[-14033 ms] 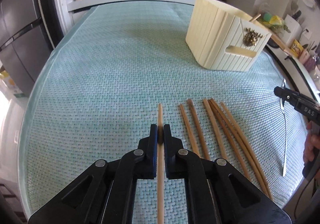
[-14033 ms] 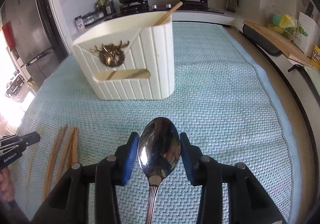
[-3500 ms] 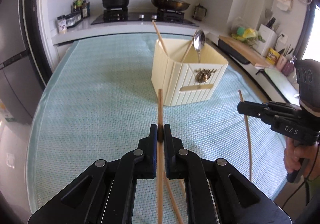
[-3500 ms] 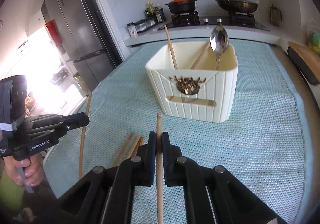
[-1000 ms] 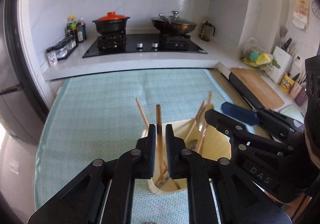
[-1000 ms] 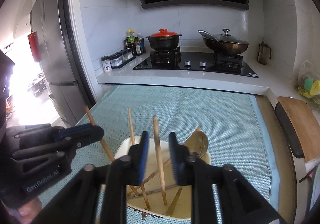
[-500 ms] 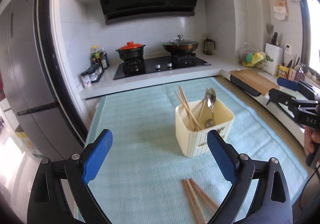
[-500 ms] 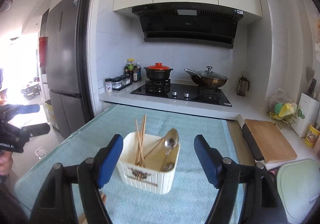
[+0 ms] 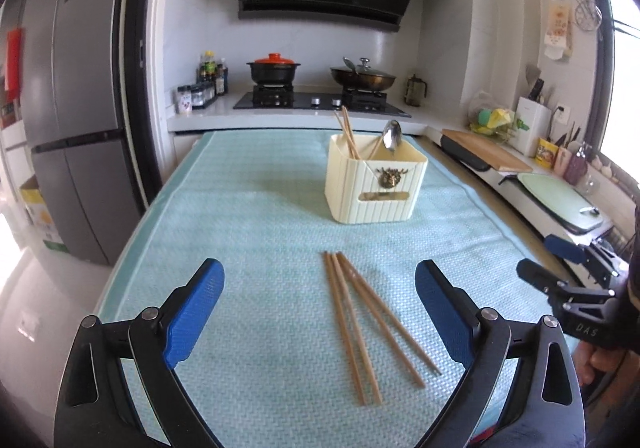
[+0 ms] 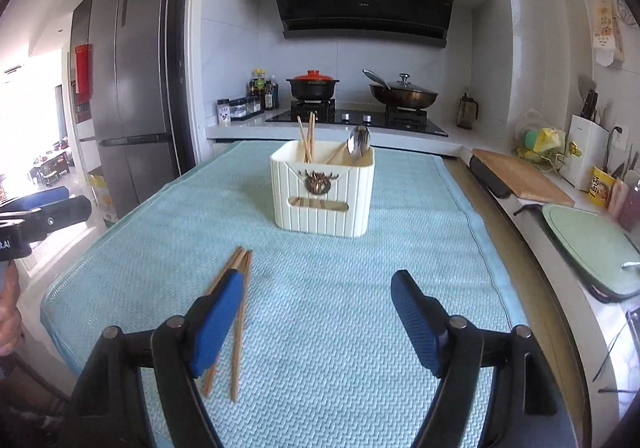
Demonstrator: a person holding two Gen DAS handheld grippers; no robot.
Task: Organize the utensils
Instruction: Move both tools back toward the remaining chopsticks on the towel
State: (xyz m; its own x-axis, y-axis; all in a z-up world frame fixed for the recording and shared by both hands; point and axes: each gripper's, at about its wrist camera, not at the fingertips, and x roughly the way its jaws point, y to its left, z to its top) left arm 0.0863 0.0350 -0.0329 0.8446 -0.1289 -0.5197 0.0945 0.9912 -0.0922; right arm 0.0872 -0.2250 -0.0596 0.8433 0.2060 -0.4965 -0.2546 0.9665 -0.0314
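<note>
Hovering above the near end of the table, the left gripper (image 9: 319, 306) has its two blue-padded fingers spread wide apart with nothing between them. The right gripper (image 10: 318, 314) is likewise spread wide and holds nothing; from the left wrist view it shows at the right edge, off the table's right side, and the left one shows at the left edge of the right wrist view.

On the pale green woven mat (image 9: 248, 216) that covers the table, four wooden chopsticks (image 9: 360, 324) lie loose near the middle of the near half. Their far tips sit close together and they fan out toward the near side, some crossing one another. In the right wrist view these same sticks lie under and just beside the right gripper's left finger (image 10: 218, 322), partly hidden by it.

Farther along the mat stands the cream ribbed utensil holder (image 9: 374, 184), upright, with a metal emblem and a slot on its near face. Several chopsticks lean in its left part, and a metal spoon (image 9: 391, 136) stands bowl-up in its right part.

Beyond the table, a red-lidded black pot (image 9: 274, 70) and a lidded wok (image 9: 362, 78) sit on the stove. A grey refrigerator (image 9: 68, 108) stands at the left.
</note>
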